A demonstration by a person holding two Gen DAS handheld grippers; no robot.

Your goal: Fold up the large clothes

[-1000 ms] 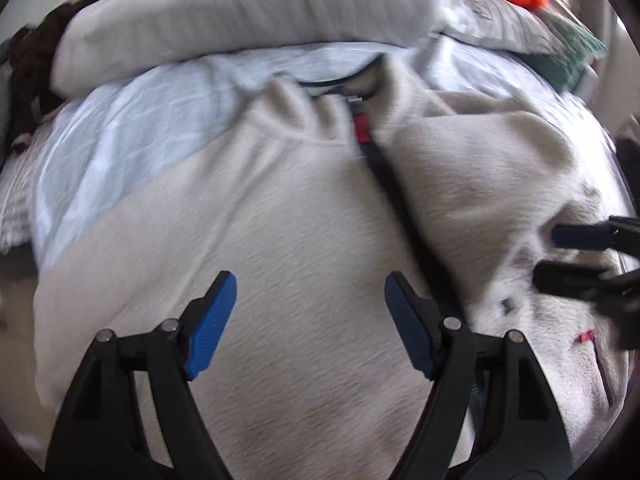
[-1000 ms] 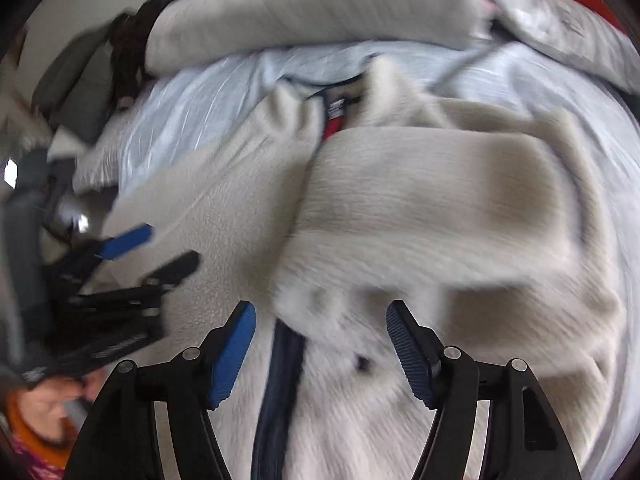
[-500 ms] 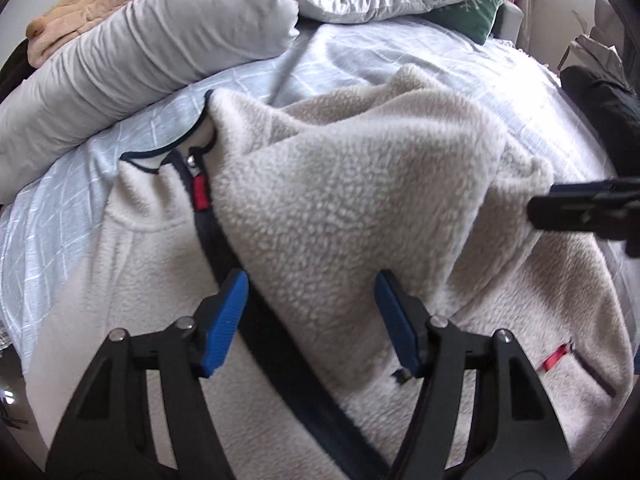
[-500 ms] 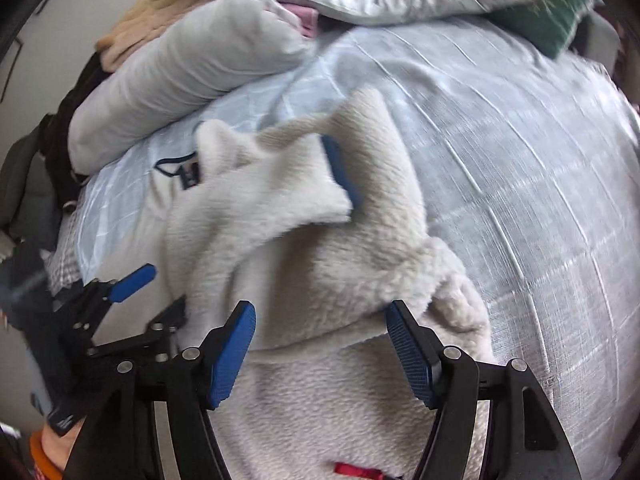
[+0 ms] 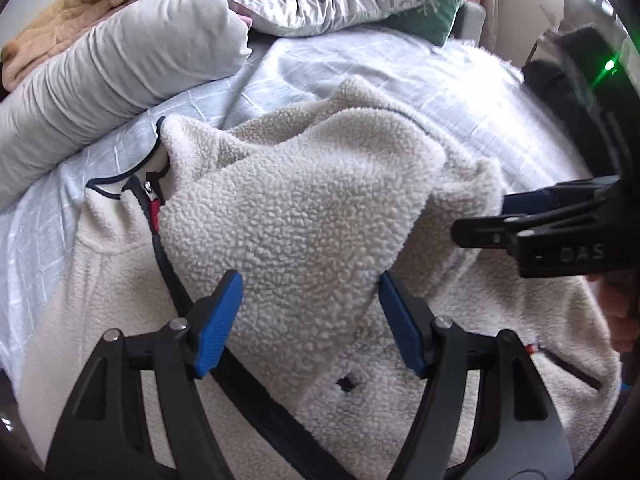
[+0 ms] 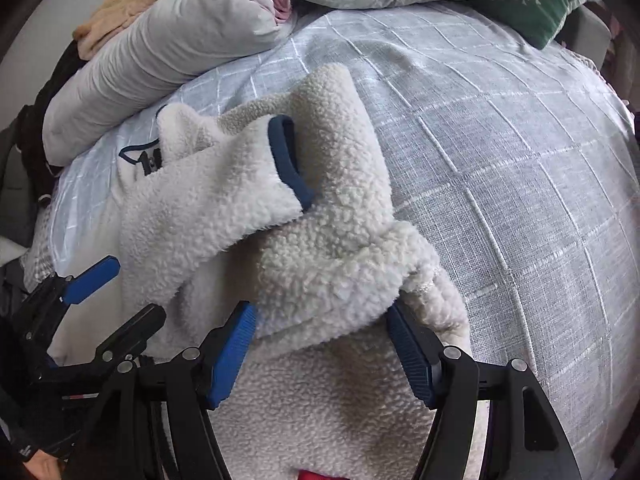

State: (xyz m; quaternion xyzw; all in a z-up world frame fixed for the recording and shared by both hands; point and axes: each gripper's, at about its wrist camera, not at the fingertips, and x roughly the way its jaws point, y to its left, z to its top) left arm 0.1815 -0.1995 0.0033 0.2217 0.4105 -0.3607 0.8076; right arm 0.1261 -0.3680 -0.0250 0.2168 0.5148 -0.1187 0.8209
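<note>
One cream fleece jacket (image 5: pixel 304 216) flat on bed (image 6: pixel 500 128), collar toward pillows, long axis running away from cameras; one sleeve (image 6: pixel 224 200) folded across chest. Left gripper (image 5: pixel 310 320) fingers apart, empty; right gripper (image 6: pixel 320 344) fingers apart, straddling fleece fold.

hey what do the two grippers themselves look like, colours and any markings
Both the left gripper and right gripper have black plastic frames with triangular cut-outs, silver pivot bolts and ribbed blue pads on the fingertips. The right one's side shows embossed letters, roughly "DAS", and a green light behind it.
</note>
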